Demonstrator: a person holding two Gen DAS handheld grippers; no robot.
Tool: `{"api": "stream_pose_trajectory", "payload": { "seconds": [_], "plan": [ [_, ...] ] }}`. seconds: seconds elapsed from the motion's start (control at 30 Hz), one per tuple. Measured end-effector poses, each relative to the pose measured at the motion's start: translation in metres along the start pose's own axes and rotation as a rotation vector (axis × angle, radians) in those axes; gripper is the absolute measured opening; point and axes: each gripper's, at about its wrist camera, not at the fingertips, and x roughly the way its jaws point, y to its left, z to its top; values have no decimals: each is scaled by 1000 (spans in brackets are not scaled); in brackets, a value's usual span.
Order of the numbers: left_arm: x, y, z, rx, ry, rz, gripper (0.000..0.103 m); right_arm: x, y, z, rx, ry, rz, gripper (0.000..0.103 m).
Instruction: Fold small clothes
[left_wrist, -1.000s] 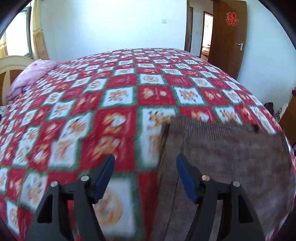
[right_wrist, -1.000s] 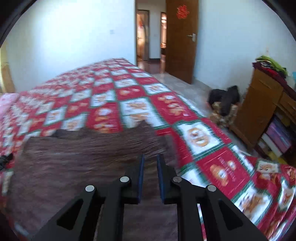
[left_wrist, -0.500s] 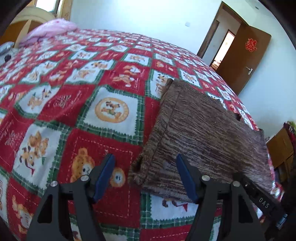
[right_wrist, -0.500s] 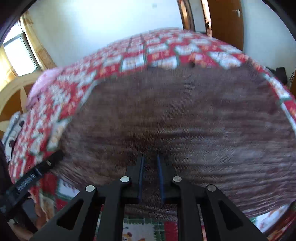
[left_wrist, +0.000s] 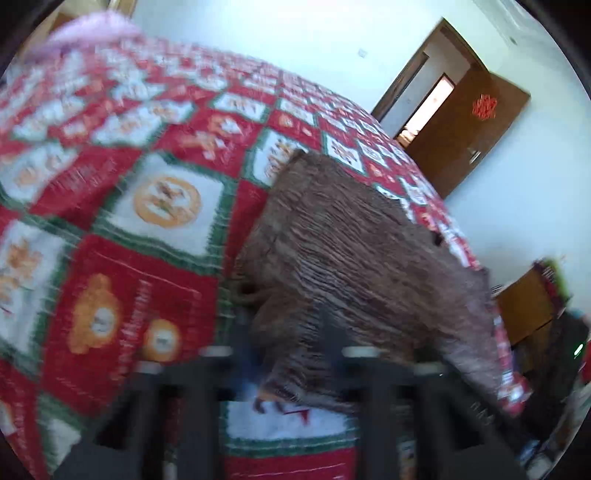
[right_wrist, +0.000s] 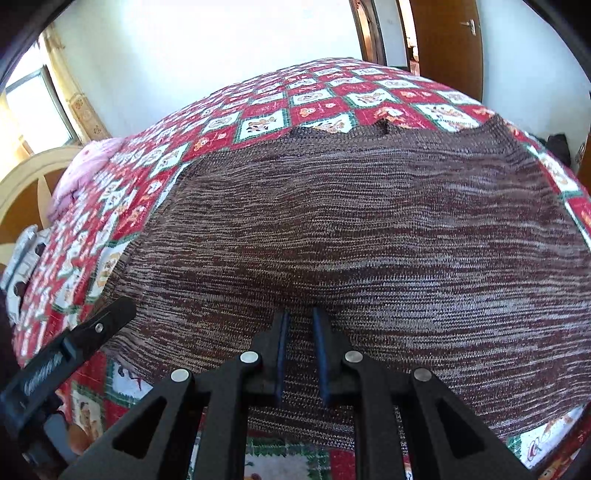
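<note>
Right wrist view: the right tool (right_wrist: 300, 332) is seen closest, with its two blue pads nearly together and a fold of the brown knit sweater (right_wrist: 369, 229) pinched between them at its near edge. The sweater is spread flat on the bed, on a red, white and green quilt (right_wrist: 317, 107). The left tool (right_wrist: 74, 350) is seen at the sweater's left corner. In the blurry left wrist view, the left tool (left_wrist: 291, 354) is set at that near corner of the sweater (left_wrist: 354, 258); whether the cloth is gripped cannot be told. Farther off, a pink pillow (right_wrist: 86, 166) is seen, then a brown door (left_wrist: 469, 129).
</note>
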Motion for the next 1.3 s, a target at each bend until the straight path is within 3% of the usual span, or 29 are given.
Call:
{"api": "stream_pose_trajectory", "payload": {
  "seconds": [0.1,0.37,0.6,0.73,0.97,1.17,1.3],
  "plan": [
    [-2,3,-2,-24,-16,-45,10,1,-1,1,9,1,9,14],
    [-13,-2,-11,54,-80,-31,10,-2,6,7,-21,36,-7,14],
    [-28,-17,-13,118,-158,-85,10,-16,29,62,-54,-10,123,20],
    [-31,-22,-16,131,-167,-128,10,12,55,95,-80,58,220,44],
    [-17,-10,-16,91,-135,-124,10,77,111,115,-200,186,225,44],
    [-12,-3,-18,76,-133,-119,10,108,149,121,-309,214,184,45],
    [-10,-2,-21,81,-134,-116,10,118,159,121,-343,219,174,52]
  ]
}}
